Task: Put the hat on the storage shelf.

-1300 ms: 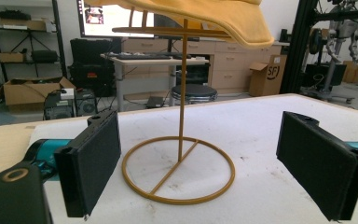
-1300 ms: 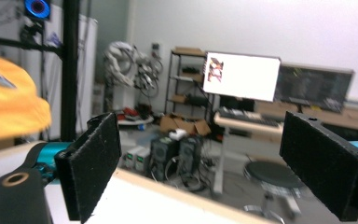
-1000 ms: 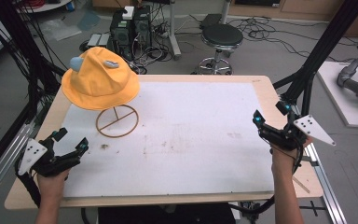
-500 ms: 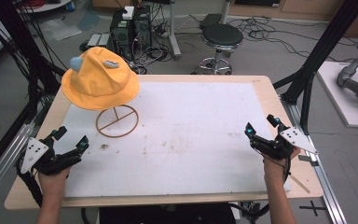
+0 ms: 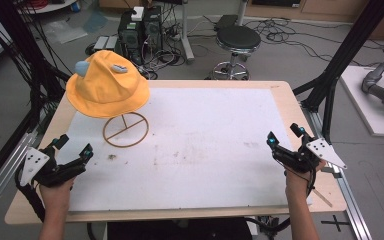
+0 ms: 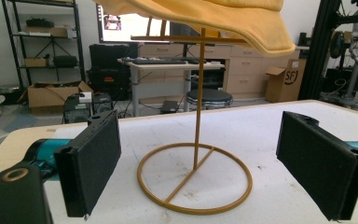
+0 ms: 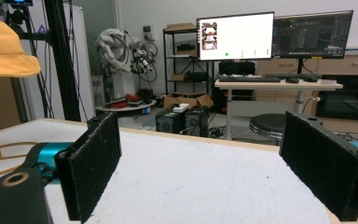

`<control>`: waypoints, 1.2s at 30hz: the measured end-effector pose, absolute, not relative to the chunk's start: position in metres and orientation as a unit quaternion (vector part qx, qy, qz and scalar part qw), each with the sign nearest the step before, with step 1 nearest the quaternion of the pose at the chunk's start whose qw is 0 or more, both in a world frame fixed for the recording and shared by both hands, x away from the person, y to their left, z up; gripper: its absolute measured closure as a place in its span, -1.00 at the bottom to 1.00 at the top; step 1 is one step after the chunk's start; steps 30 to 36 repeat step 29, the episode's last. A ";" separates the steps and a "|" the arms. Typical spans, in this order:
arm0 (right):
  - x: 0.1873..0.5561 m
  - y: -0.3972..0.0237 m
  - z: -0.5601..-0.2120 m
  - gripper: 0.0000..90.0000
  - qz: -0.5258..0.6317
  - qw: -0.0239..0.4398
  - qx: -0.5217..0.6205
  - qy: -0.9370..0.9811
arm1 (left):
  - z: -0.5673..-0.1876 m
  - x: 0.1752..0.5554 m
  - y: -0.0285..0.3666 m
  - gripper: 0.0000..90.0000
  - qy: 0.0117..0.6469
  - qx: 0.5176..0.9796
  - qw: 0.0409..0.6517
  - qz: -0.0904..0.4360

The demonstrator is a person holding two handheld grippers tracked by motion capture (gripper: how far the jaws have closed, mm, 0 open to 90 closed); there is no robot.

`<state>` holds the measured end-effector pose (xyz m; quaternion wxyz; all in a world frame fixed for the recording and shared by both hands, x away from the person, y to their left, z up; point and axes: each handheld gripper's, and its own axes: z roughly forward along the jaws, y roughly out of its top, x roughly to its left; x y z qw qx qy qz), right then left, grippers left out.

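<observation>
At the near edge of the table, on the left side, the left gripper rests low over the white surface, held by a hand that comes from below. Its jaws are wide apart and they hold nothing. In the left gripper view the two black pads stand on both sides of the picture, and the stand is seen between them but farther away, not touched.

On the right side, near the right edge of the table, the right gripper is also spread wide and empty. It is well apart from the stand and the hat.

Farther in, toward the far left corner, the wire stand stands upright on the table, with a round ring as its base and a thin pole. On top of it sits the yellow hat, with its brim hanging around the pole. Behind the table a round stool stands on the floor.
</observation>
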<state>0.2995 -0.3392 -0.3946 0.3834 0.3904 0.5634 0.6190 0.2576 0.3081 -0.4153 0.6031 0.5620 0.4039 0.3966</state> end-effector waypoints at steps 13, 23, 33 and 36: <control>0.301 -0.334 -0.394 -0.72 0.615 0.380 0.377 0.579 | -0.414 0.257 0.311 -0.69 0.408 0.557 0.603 0.400; 0.301 -0.337 -0.393 -0.72 0.617 0.378 0.379 0.576 | -0.414 0.257 0.310 -0.69 0.409 0.559 0.600 0.400; 0.302 -0.336 -0.394 -0.73 0.618 0.376 0.381 0.577 | -0.415 0.258 0.309 -0.69 0.407 0.565 0.597 0.399; 0.302 -0.336 -0.394 -0.73 0.618 0.376 0.381 0.577 | -0.415 0.258 0.309 -0.69 0.407 0.565 0.597 0.399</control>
